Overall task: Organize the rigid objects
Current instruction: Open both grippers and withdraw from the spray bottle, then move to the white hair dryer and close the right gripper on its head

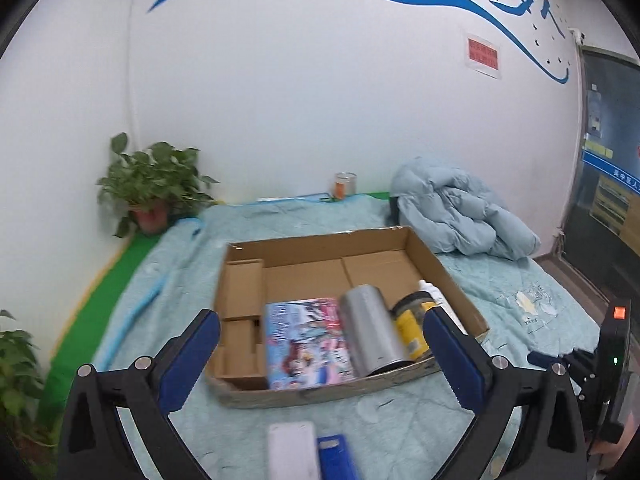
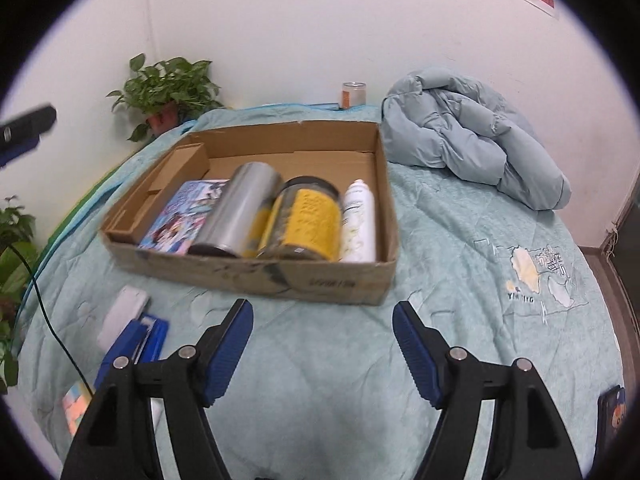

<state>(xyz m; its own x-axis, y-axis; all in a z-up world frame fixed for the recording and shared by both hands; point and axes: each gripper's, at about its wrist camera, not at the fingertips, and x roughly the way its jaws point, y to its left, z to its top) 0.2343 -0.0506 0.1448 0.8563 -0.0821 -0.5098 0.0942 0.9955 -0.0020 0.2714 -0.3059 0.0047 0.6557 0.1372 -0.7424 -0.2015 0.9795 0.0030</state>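
Both the left gripper [image 1: 320, 360] and right gripper [image 2: 323, 350] are wide apart, holding nothing; the cardboard box [image 2: 340, 280] sits just ahead.

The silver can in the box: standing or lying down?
Lying down. The silver can rests on its side in the cardboard box, dark end facing the camera.

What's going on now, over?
Both grippers open, empty. Box holds book, tin, jar, bottle. White case, stapler still outside.
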